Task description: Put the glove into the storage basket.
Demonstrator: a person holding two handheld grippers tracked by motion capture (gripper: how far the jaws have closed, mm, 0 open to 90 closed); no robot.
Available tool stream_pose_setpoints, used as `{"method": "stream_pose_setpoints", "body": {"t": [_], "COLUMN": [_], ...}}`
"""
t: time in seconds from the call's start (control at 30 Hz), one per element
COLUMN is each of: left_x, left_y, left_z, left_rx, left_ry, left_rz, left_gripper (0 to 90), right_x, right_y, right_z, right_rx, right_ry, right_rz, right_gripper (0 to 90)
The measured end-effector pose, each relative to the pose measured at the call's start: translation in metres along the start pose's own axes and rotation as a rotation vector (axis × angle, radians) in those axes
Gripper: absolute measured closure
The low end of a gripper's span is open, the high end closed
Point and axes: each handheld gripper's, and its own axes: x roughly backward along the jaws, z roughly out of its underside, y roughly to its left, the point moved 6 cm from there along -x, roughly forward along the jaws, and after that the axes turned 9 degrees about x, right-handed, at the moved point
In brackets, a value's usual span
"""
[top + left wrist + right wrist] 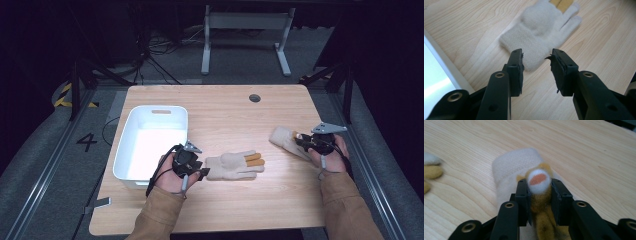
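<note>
Black jaws of your right gripper [539, 188] pinch a mustard finger of the right glove [516, 165], frame centre; left gripper [536, 66] gapes unclosed at the left glove [539, 30] cuff, upper centre: soft, light, floppy, so take bunched knit.

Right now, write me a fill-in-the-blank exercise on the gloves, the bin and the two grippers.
1. The white bin stands at the table's ____ side in the high view.
2. The right gripper is closed on a ____ finger of the right-hand glove.
3. The left gripper's jaws stand ____, with the cuff of the middle glove just ahead of them.
4. There are ____ gloves on the table.

Missing words: left; yellow; open; two
</note>
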Motion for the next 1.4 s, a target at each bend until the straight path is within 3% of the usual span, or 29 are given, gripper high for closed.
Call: {"method": "stream_pose_setpoints", "body": {"t": [0.5, 1.0, 1.4], "left_x": [-0.003, -0.004, 0.000], "left_y": [-0.004, -0.011, -0.010], "left_z": [-0.007, -0.010, -0.005], "left_rx": [-0.019, -0.052, -0.053], "left_ry": [-0.006, -0.006, -0.006], "left_rz": [0.016, 0.038, 0.034], "left_gripper": [62.0, 60.9, 60.8], "right_x": [0.032, 0.053, 0.055], "right_y": [0.005, 0.022, 0.041], "right_z": [-0.021, -0.044, -0.063], "right_rx": [0.041, 0.083, 0.143], "right_ry": [-0.096, -0.196, -0.231], "right_rz": [-0.005, -0.106, -0.179], "right_gripper": [71.0, 71.0, 71.0]}}
